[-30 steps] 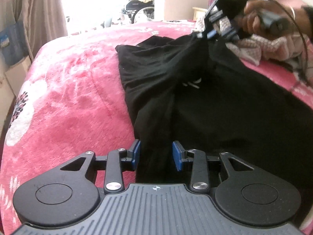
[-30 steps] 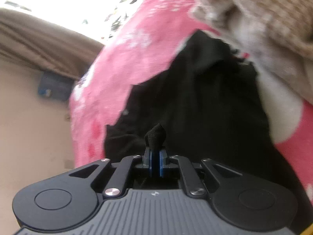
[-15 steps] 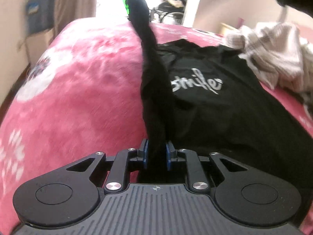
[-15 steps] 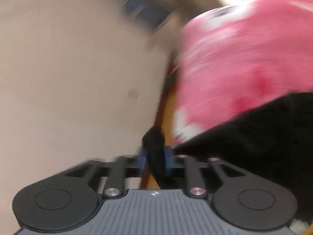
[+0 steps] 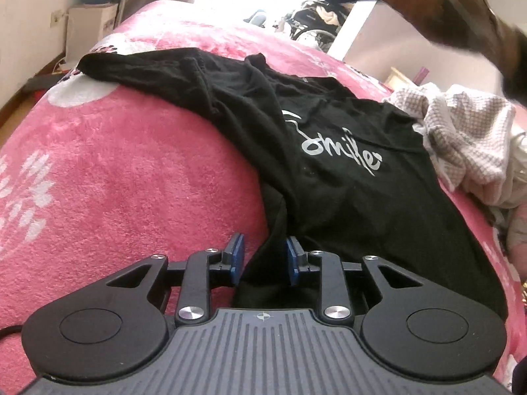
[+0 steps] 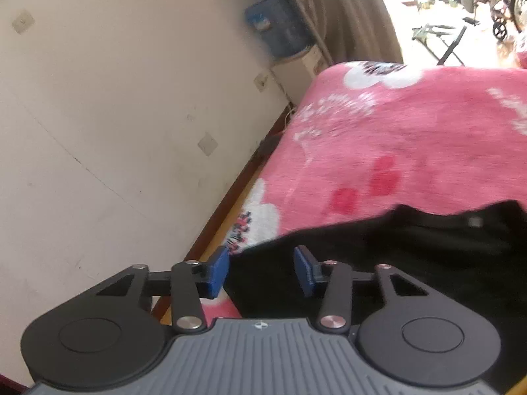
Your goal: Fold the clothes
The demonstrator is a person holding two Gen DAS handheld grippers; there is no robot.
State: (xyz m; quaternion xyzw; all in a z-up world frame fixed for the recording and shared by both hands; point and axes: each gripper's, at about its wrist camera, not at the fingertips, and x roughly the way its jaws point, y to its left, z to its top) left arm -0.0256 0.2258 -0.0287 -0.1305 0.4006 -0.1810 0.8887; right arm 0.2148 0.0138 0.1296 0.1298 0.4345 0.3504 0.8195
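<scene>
A black T-shirt [image 5: 329,171] with white script lettering lies spread on the pink blanket [image 5: 131,181], one sleeve stretched toward the far left. My left gripper [image 5: 263,250] sits at the shirt's near hem. Its jaws are opening, and a bunched fold of the hem lies between them with a gap at the left pad. In the right wrist view, my right gripper [image 6: 260,266] hovers over the shirt's edge [image 6: 411,247] near the bed's side. Its jaws are apart and closing, with black cloth beneath and between them, unpinched.
A crumpled checked cloth [image 5: 467,138] lies on the bed to the right of the shirt. A person's arm [image 5: 444,10] crosses the top right. A cardboard box [image 5: 89,29] stands beyond the bed. A pale wall [image 6: 115,131] runs close along the bed's wooden edge [image 6: 237,184].
The sleeve that the right gripper held up now lies flat at the far left. Both grippers were shut on black cloth and now have their jaws apart. The right gripper has rolled.
</scene>
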